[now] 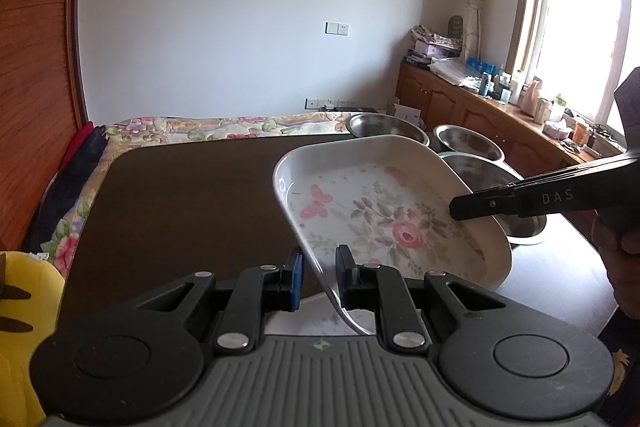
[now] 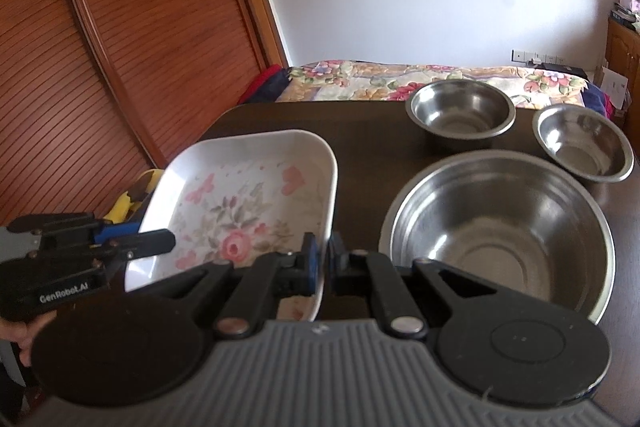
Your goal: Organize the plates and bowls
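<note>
- White floral plate lifted, tilted, mid-frame over dark table
- Gripped at opposite rims by left gripper and right gripper, both nearly closed
- Steel bowls at right

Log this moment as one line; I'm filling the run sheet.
left tool: on floral plate rim | right tool: on opposite rim | plate: lifted, tilted | steel bowls: on table

— What did the right tongs grip?
— The floral plate, at its right rim; the left tongs met its left edge.
— And the bench?
— Three steel bowls stood there.
</note>
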`<state>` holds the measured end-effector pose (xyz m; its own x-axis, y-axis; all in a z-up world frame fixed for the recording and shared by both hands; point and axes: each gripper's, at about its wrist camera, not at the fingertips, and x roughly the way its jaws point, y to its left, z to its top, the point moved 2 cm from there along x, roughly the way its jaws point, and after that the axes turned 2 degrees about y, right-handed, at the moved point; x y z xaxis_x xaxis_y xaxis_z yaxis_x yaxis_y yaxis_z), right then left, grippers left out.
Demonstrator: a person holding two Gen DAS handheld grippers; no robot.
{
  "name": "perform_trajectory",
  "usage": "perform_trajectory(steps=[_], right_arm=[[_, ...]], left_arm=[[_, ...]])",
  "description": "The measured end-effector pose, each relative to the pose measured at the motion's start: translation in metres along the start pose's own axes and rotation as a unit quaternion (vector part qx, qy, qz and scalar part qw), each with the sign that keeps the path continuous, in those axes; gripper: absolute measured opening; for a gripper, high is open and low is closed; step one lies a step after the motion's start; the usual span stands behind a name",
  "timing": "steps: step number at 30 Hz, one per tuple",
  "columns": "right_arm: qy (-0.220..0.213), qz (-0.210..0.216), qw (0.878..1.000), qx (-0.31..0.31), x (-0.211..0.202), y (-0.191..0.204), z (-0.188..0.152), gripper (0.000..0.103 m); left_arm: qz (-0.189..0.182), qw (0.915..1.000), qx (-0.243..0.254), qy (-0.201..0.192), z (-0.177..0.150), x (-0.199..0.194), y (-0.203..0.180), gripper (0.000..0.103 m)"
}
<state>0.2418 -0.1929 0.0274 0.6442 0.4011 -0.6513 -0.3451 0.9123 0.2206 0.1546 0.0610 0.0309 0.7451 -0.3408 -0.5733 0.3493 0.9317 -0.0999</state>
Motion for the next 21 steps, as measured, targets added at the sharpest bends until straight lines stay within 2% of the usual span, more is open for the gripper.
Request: perform_trajectory(steps=[13, 21], right_arm=[[0.006, 0.018, 1.000, 0.000, -0.007, 0.001, -0.030, 0.008], [0.011, 0.027, 0.999, -0.014, -0.008, 0.012, -0.044, 0.008]], left_arm=[[-0.003, 0.9999, -0.012, 0.001, -0.034, -0.013, -0.005, 0.045], [0.003, 0.9999, -0.014, 0.005, -0.041, -0.021, 0.000, 0.045]])
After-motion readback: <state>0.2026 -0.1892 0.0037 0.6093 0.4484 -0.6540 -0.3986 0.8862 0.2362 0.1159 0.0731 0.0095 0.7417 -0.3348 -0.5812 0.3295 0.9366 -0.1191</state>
